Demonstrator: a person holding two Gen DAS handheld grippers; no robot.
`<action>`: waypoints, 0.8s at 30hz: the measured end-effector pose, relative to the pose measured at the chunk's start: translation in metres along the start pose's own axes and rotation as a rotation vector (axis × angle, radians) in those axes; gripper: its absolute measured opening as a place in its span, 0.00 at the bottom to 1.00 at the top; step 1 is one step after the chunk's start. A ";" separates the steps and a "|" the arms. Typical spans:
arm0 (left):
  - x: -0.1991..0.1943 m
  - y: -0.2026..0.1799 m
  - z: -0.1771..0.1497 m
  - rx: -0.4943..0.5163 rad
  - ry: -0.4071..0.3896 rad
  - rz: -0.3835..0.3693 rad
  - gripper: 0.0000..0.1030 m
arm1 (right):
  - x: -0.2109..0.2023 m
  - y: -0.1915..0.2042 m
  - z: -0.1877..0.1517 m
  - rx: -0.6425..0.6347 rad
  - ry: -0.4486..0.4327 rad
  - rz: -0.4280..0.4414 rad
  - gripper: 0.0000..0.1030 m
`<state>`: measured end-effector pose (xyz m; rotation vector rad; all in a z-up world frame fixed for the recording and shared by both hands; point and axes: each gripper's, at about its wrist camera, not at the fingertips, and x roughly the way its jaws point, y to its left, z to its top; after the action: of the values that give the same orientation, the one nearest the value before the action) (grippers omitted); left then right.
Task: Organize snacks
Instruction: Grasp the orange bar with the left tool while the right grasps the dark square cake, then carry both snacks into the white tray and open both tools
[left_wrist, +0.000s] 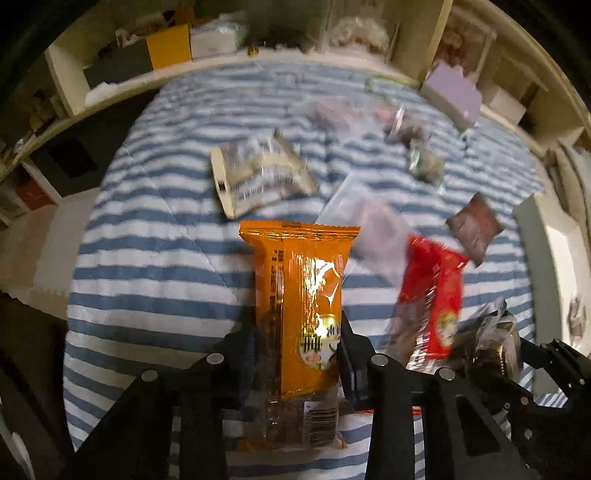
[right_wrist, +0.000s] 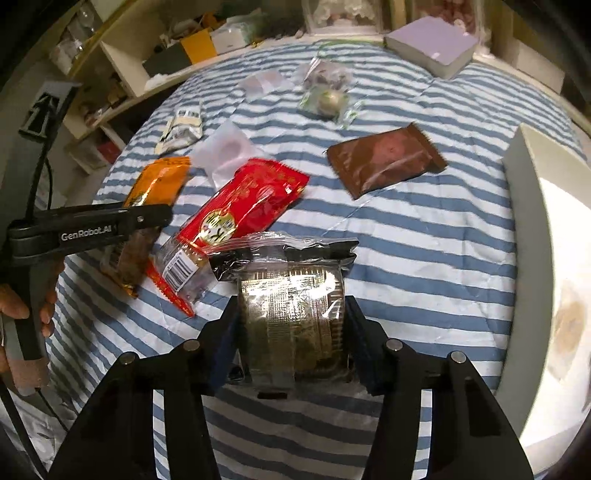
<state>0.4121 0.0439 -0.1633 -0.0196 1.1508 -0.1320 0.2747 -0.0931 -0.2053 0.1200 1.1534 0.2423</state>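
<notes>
On striped quilt (right_wrist: 424, 236), left tongs (left_wrist: 295, 343) clamp glossy orange packet (left_wrist: 299, 288), right tongs (right_wrist: 291, 332) clamp clear-wrapped cake (right_wrist: 291, 295).

We cannot read the small packets (left_wrist: 413, 147) far across the striped cover, smeared by blur in the left wrist view. The white box (right_wrist: 532, 236) runs off the picture's right edge, its contents a washed-out glare.

You are in a home bedroom: striped quilt (right_wrist: 424, 236), with cluttered cream shelves (left_wrist: 110, 79) just beyond it.
</notes>
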 end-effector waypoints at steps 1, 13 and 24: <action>-0.008 -0.002 0.000 -0.002 -0.022 -0.010 0.36 | -0.005 -0.002 0.001 0.001 -0.013 -0.005 0.53; -0.099 -0.019 -0.015 -0.006 -0.228 -0.161 0.36 | -0.087 -0.016 0.021 0.014 -0.243 -0.011 0.52; -0.162 -0.030 -0.029 0.022 -0.322 -0.229 0.36 | -0.143 -0.033 0.031 0.043 -0.329 -0.014 0.52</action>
<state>0.3180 0.0344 -0.0258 -0.1485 0.8221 -0.3324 0.2523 -0.1598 -0.0731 0.1825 0.8322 0.1774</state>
